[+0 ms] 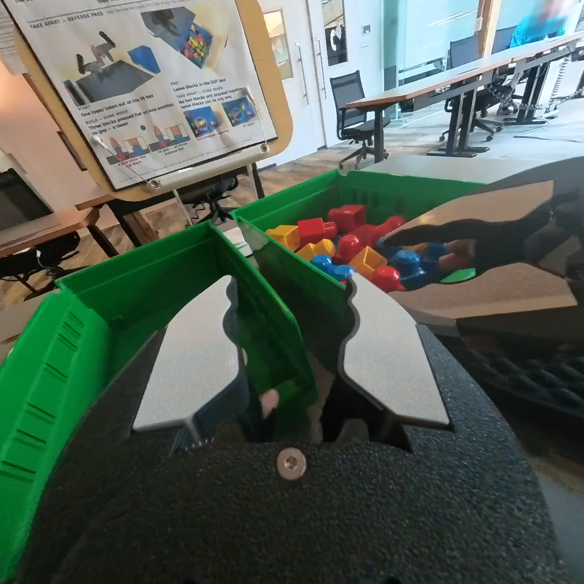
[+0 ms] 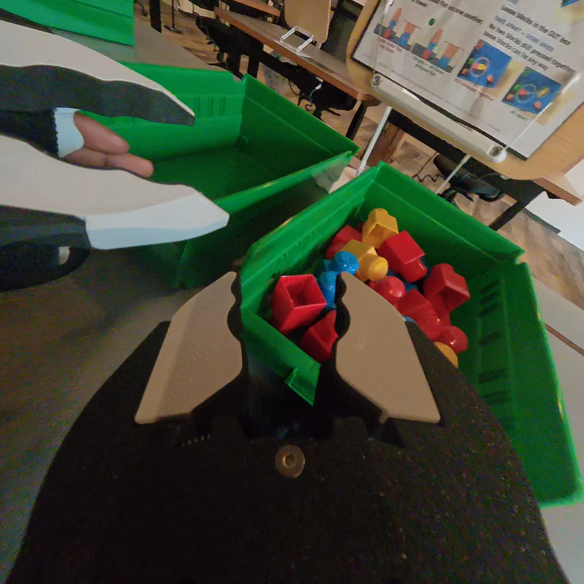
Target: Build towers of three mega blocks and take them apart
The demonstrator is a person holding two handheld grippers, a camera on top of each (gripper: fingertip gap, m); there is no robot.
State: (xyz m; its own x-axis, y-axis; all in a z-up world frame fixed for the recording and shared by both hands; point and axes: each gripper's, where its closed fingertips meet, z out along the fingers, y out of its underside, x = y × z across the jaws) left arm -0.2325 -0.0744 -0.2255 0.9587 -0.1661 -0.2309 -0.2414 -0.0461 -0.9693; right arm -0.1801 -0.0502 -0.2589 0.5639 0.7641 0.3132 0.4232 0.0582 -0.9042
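Observation:
Two green bins stand side by side on a grey table. The right bin point(image 1: 410, 189) point(image 2: 442, 221) holds several loose red, yellow and blue mega blocks point(image 1: 366, 262) point(image 2: 297, 303). No blocks show in the left bin point(image 1: 126, 284) point(image 2: 252, 151). My left gripper point(image 1: 290, 281) is open and empty, its fingers straddling the adjoining walls of the two bins; it also shows at the left of the right wrist view point(image 2: 210, 169). My right gripper point(image 2: 287, 278) is open and empty, its fingers straddling the full bin's near corner, over the blocks; it also shows in the left wrist view point(image 1: 385, 268).
A poster board point(image 1: 151, 88) point(image 2: 474, 63) on an easel stands just behind the bins. The grey table point(image 2: 94, 316) lies bare in front of the left bin. Desks and office chairs point(image 1: 357, 117) stand farther back. A person's hand point(image 2: 104, 148) shows behind the left gripper.

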